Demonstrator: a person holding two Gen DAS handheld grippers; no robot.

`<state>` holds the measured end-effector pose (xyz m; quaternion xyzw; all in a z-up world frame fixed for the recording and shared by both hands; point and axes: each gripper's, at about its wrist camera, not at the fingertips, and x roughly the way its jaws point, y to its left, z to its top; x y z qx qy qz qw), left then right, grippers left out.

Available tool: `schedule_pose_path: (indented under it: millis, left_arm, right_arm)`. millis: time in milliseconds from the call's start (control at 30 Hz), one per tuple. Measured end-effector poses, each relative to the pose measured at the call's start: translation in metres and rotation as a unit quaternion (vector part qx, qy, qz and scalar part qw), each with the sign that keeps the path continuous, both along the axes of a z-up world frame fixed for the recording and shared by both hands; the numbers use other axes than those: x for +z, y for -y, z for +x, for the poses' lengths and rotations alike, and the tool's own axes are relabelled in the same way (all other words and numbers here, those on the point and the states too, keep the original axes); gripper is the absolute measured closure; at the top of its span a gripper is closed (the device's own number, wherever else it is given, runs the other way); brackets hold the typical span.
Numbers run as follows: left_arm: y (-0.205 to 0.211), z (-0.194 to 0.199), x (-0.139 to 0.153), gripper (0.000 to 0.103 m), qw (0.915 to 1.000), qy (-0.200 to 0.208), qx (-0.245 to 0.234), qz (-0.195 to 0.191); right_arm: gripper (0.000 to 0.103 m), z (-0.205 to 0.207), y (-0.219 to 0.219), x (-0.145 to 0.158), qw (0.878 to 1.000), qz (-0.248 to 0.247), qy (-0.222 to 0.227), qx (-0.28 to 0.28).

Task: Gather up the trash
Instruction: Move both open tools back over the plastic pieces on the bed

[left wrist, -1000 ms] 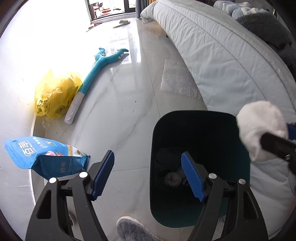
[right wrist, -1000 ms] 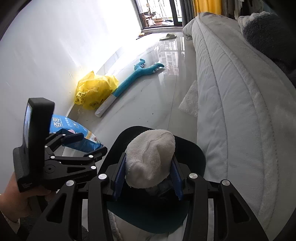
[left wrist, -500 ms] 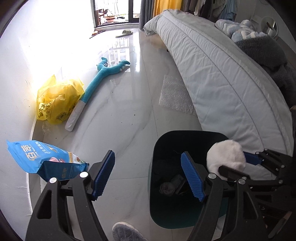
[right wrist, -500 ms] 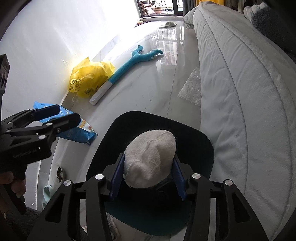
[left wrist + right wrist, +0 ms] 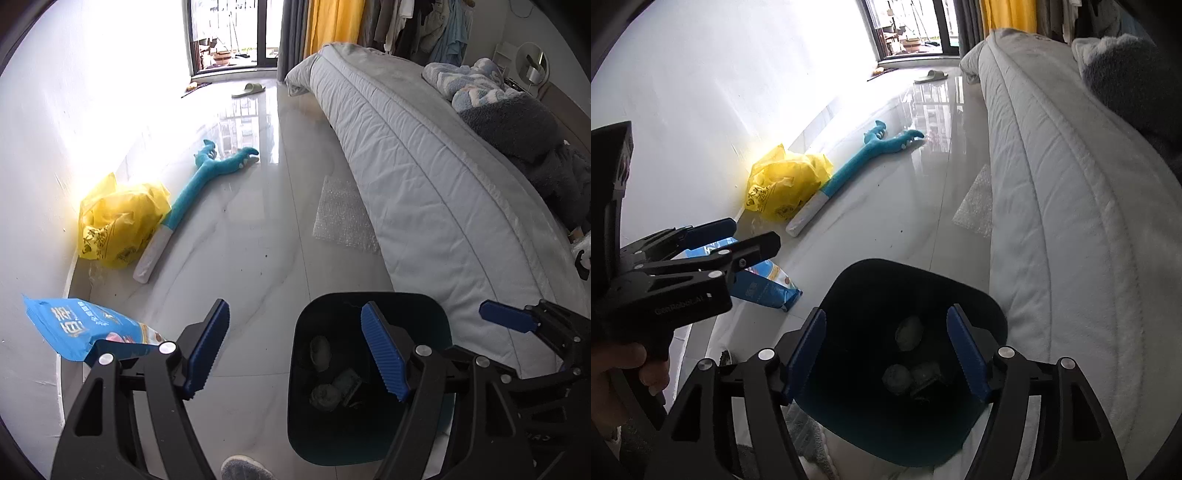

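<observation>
Left wrist view: the left gripper [image 5: 293, 350] has ribbed blue pads on black frames, spread wide with nothing between them.
Right wrist view: the right gripper [image 5: 886, 356] is likewise spread wide and bare, poised directly above the bin mouth.
Bin: a dark teal plastic trash bin with rounded corners [image 5: 439, 325] [image 5: 990, 306] stands upright on the floor, its mouth facing up, under the left gripper's right pad and touching the bed's edge.
Trash inside: pale crumpled wads [image 5: 908, 328] and a dark boxy scrap lie at the bottom, below and between the right gripper's pads.
Floor: glossy white marble tile [image 5: 251, 251].
Beyond the jaws: a crinkled yellow plastic bag [image 5: 122, 221] sits by the wall; just beside it a long teal plush toy with a white end [image 5: 192, 192] lies with its long axis running away from the jaws, forked end farthest.
Left of the jaws: a shiny blue printed snack bag [image 5: 74, 328] lies flat.
Ahead right: a sheet of clear bubble wrap [image 5: 343, 218] lies against the quilted grey-white bed [image 5: 424, 177].
</observation>
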<state>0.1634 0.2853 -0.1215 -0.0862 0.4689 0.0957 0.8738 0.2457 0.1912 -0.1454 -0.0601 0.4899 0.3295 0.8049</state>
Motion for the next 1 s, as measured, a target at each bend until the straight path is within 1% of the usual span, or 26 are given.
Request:
schedule_pose_path:
  millis: [233, 467, 700, 867, 1000]
  left_arm:
    - [0.018, 0.009, 0.021, 0.026, 0.9996, 0.026, -0.004, 0.005]
    - [0.045, 0.021, 0.034, 0.026, 0.999, 0.04, -0.015, 0.008]
    - [0.078, 0.033, 0.039, 0.026, 0.9984, 0.045, -0.032, 0.004]
    - [0.104, 0.04, 0.043, 0.026, 0.9975, 0.052, -0.048, 0.004]
    - [0.123, 0.046, 0.041, 0.026, 0.9969, 0.052, -0.059, 0.0]
  right_arm:
    - [0.032, -0.005, 0.021, 0.031, 0.999, 0.015, 0.045, -0.001]
    - [0.03, -0.007, 0.055, 0.057, 0.996, 0.028, 0.084, -0.016]
    - [0.029, 0.001, 0.1, 0.073, 0.991, 0.021, 0.126, -0.043]
    - [0.027, 0.009, 0.134, 0.08, 0.987, 0.017, 0.143, -0.069]
    - [0.027, 0.013, 0.159, 0.082, 0.985, 0.016, 0.146, -0.09]
